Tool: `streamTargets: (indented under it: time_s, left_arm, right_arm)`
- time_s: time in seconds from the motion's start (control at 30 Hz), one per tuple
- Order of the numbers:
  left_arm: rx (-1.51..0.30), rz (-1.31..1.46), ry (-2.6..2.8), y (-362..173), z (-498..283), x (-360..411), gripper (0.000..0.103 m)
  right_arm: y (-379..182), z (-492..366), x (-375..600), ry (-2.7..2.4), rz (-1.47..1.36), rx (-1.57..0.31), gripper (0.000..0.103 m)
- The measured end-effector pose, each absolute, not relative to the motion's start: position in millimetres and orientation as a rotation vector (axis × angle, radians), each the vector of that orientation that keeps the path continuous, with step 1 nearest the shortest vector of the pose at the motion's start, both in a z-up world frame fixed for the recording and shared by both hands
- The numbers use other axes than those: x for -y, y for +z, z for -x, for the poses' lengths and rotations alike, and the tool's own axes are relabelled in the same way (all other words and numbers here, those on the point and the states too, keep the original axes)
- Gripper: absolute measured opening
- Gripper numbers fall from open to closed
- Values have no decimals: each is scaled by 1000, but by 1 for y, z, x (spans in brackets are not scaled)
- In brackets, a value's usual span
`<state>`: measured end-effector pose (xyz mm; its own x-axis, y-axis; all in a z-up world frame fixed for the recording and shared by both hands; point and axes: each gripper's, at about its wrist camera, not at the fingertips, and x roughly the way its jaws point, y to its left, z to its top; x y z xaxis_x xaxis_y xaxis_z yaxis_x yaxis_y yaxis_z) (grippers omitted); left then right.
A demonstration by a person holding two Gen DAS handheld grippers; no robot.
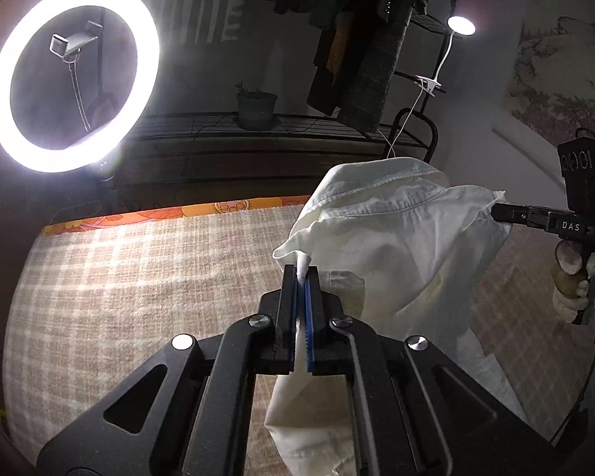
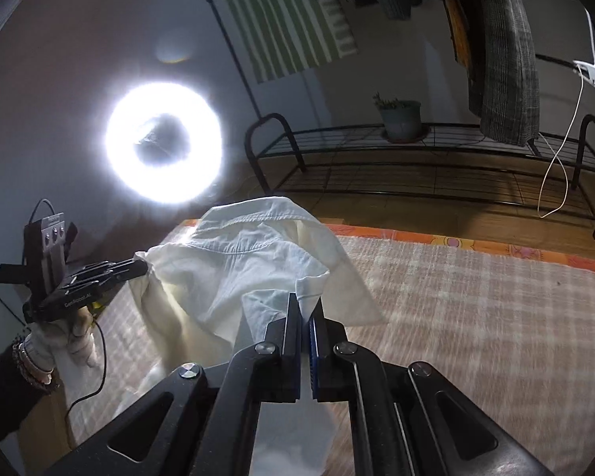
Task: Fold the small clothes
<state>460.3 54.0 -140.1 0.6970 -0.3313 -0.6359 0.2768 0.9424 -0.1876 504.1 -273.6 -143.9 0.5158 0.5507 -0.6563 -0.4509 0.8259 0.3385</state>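
A cream-white shirt [image 1: 400,246] hangs in the air above the plaid blanket [image 1: 146,285], stretched between both grippers. My left gripper [image 1: 302,273] is shut on a pinch of the shirt's edge; white cloth pokes out between its fingers. In the same view my right gripper [image 1: 499,209] grips the shirt's far corner, held by a gloved hand [image 1: 579,277]. In the right wrist view my right gripper [image 2: 306,306] is shut on the shirt [image 2: 234,261], and my left gripper [image 2: 141,266] pinches its other corner at the left. The shirt's lower part drapes down out of sight behind the gripper bodies.
A bright ring light [image 1: 73,75] stands at the bed's far left. Behind the bed's orange edge [image 2: 476,246] is a black metal rack [image 2: 436,158] with a potted plant [image 2: 400,117], hanging clothes [image 2: 499,51] and a clip lamp [image 1: 461,25].
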Motion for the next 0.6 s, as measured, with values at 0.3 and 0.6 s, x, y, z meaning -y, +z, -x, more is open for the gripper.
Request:
streamTargets:
  time_s: [0.3,0.6]
  left_arm:
    - [-718,61,-338,-133,-373,-45,1]
    - [-768,46,-308,-177,-295,-37,1]
  right_arm:
    - [-125,-408,274,609,-69,-836,0]
    - [-138,-334,275,589,-46,-841,0]
